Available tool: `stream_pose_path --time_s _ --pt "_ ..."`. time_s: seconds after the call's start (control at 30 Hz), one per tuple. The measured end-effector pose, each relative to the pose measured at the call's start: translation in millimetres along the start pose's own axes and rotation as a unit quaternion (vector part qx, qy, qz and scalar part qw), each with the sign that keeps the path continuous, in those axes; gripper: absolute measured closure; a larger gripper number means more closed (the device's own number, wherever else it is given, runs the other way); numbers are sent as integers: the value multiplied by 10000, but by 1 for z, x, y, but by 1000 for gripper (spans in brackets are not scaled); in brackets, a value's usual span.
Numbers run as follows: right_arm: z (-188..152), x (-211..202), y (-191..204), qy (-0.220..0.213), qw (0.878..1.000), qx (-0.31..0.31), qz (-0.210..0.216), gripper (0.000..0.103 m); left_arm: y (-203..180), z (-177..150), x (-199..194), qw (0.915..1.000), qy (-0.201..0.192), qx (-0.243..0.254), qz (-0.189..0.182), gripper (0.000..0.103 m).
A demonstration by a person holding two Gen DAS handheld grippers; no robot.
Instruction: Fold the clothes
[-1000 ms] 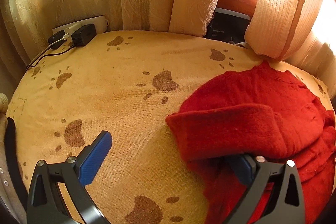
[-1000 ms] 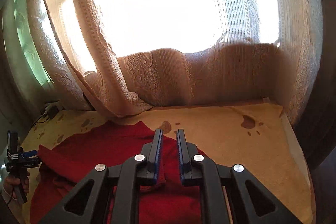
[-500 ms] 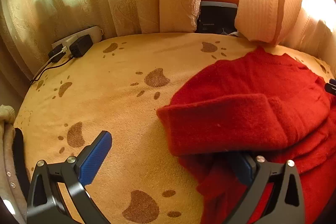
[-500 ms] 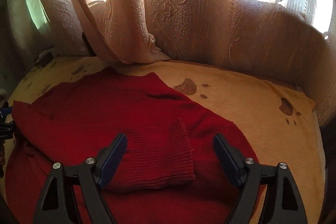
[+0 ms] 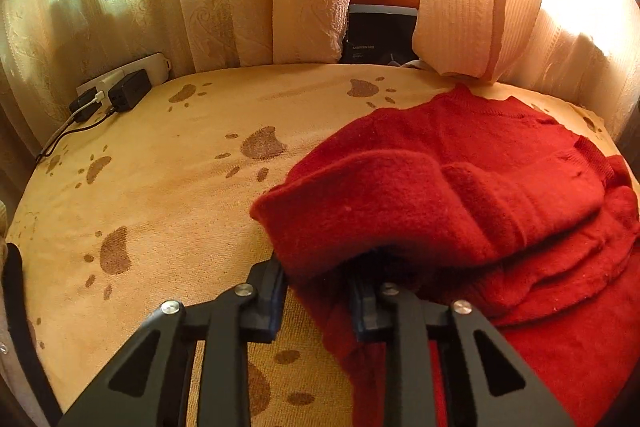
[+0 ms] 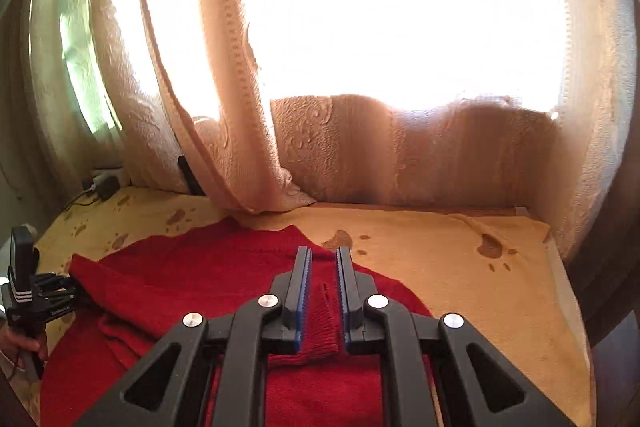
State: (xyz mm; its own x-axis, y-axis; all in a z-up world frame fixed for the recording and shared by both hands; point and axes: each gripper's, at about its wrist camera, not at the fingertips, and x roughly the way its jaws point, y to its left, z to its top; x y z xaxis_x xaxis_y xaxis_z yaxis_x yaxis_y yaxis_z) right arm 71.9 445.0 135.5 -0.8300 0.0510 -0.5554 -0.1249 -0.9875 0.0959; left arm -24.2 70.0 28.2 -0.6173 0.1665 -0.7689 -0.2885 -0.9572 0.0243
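Observation:
A red knitted sweater (image 5: 460, 195) lies bunched on a yellow paw-print blanket (image 5: 160, 187), one thick fold on top. My left gripper (image 5: 320, 279) is at the near edge of that fold; its jaws are closing, with red fabric pinched between the blue pads. In the right wrist view the sweater (image 6: 180, 279) spreads across the left half of the blanket. My right gripper (image 6: 323, 255) points at its right side, jaws closing with the ribbed sleeve cuff (image 6: 320, 327) squeezed between them. The left gripper (image 6: 40, 299) shows at the far left, held by a hand.
Cream curtains (image 6: 240, 107) hang around the blanket, and one hem rests on the blanket's far edge. A white power strip with black chargers (image 5: 120, 91) and a cable sits at the back left. Dark furniture (image 5: 380, 35) shows through the curtain gap. Bare blanket (image 6: 460, 287) lies right of the sweater.
The left jaws, wide apart before, have come together on the sweater's fold. The right jaws stood wide around the cuff half a second ago and are now narrow on it.

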Motion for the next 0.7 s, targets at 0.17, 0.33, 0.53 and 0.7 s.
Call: stream_pose_path --time_s 0.17,0.33,0.53,0.7 --pt "-12 14 -24 465 9981 365 163 81 0 -8 -13 9999 -70 111 -33 83" --pt "-22 52 -17 864 9928 519 654 17 -2 -13 -10 9998 11 210 27 80" --pt "-24 107 18 1570 9858 -144 575 31 -3 -16 -7 9995 12 284 106 79" --pt "-25 94 18 1364 9887 -63 613 97 1 -16 -3 9998 20 204 63 82"
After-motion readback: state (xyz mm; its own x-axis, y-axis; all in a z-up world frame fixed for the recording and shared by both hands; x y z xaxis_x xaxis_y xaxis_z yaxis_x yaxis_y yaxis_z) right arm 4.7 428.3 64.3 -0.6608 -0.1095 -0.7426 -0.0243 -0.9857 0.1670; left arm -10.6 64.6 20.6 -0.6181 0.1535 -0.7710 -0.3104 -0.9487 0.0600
